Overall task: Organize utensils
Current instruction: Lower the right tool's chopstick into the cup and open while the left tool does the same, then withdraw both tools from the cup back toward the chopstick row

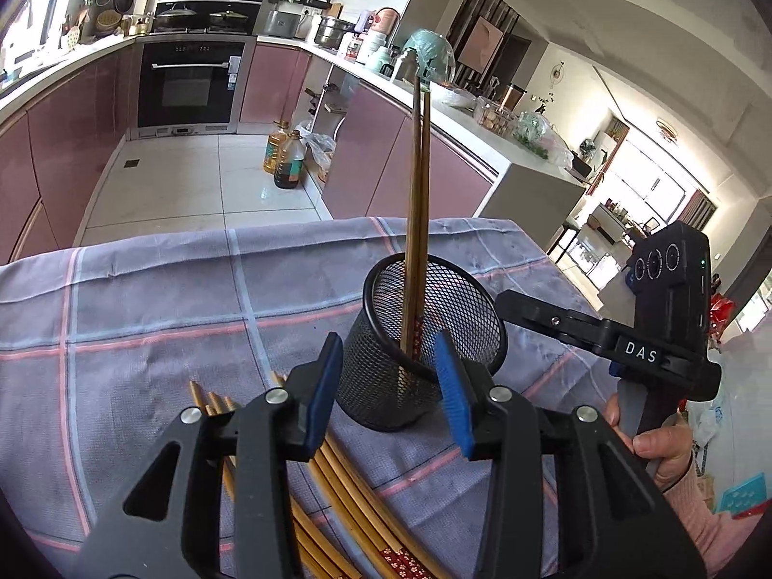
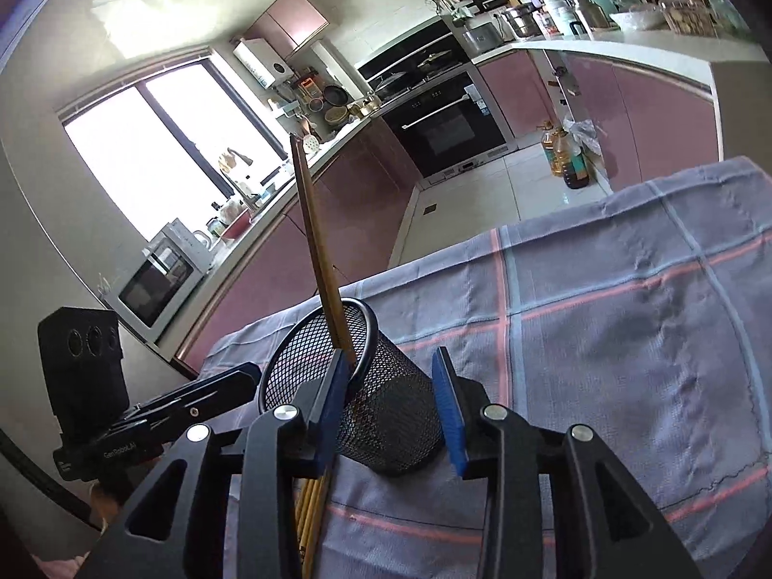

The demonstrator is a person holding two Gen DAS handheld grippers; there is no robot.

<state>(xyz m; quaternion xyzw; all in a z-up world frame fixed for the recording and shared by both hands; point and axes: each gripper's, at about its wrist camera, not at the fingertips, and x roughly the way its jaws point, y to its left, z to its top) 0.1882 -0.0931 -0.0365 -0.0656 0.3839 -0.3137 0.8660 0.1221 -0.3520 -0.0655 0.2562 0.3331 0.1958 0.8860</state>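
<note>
A black mesh cup [image 1: 463,309] stands on the checked tablecloth [image 1: 144,313], and two brown chopsticks [image 1: 419,193] stand upright in it. My left gripper [image 1: 386,337] is open just in front of the cup, with nothing between its blue pads. Several loose chopsticks [image 1: 347,492] lie on the cloth under it. In the right wrist view the same cup [image 2: 386,415] leans between the open jaws of my right gripper [image 2: 391,357], whose pads do not press on it. The standing chopsticks [image 2: 316,241] rise above the left pad. More loose chopsticks [image 2: 313,506] show below.
The table's far edge [image 1: 289,231] drops to a tiled kitchen floor with oil bottles [image 1: 284,154] and an oven [image 1: 188,82]. A hand [image 1: 666,448] holds the right gripper's handle at the right. The left gripper's body [image 2: 144,415] sits left of the cup.
</note>
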